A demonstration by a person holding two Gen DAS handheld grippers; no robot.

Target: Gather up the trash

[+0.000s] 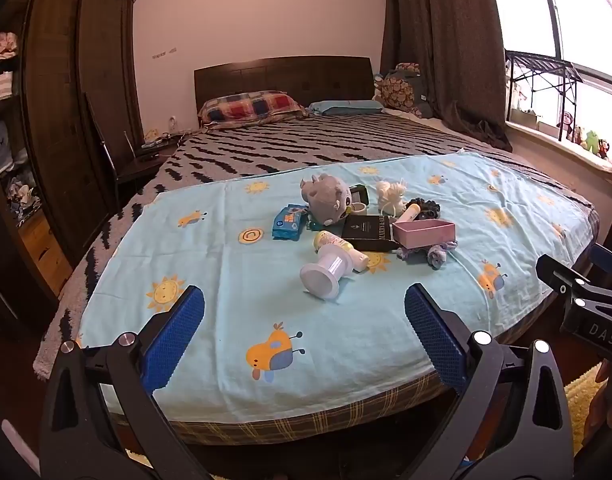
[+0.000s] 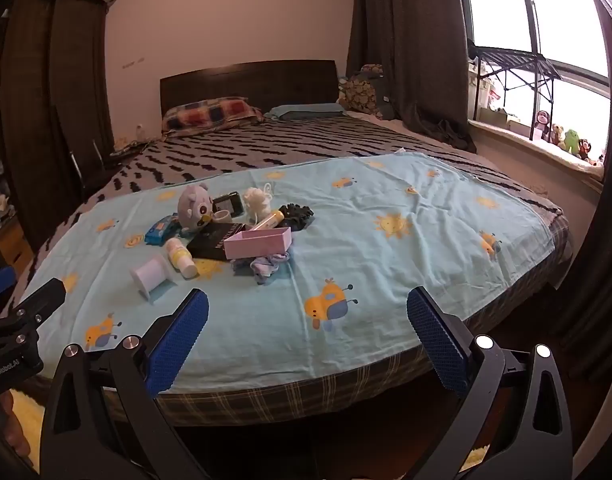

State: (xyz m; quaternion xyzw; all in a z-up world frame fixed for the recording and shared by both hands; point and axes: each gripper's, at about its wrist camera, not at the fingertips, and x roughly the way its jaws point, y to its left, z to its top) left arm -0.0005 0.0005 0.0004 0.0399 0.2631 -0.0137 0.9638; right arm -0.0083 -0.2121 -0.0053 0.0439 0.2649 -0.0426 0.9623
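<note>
A pile of items lies on a light blue cartoon-print sheet [image 1: 234, 300] at the foot of a bed. It holds a white spool [image 1: 326, 272], a small yellow-white bottle [image 1: 338, 246], a blue wipes packet [image 1: 289, 222], a grey owl plush [image 1: 330, 199], a black box [image 1: 368, 232], a pink open box [image 1: 424, 232], a white puff [image 1: 392, 192] and a purple scrunchie [image 1: 436, 254]. My left gripper [image 1: 304, 298] hovers open before the bed's edge, nothing between its fingers. My right gripper [image 2: 308, 300] is also open and empty, right of the pile [image 2: 226, 232].
A dark wardrobe [image 1: 66, 120] stands at left, with a chair [image 1: 118, 160] beside the bed. The headboard and pillows [image 1: 250, 108] are at the far end. Curtains and a window sill with soft toys [image 2: 566, 140] lie to the right. A yellow rug [image 1: 582, 396] covers the floor.
</note>
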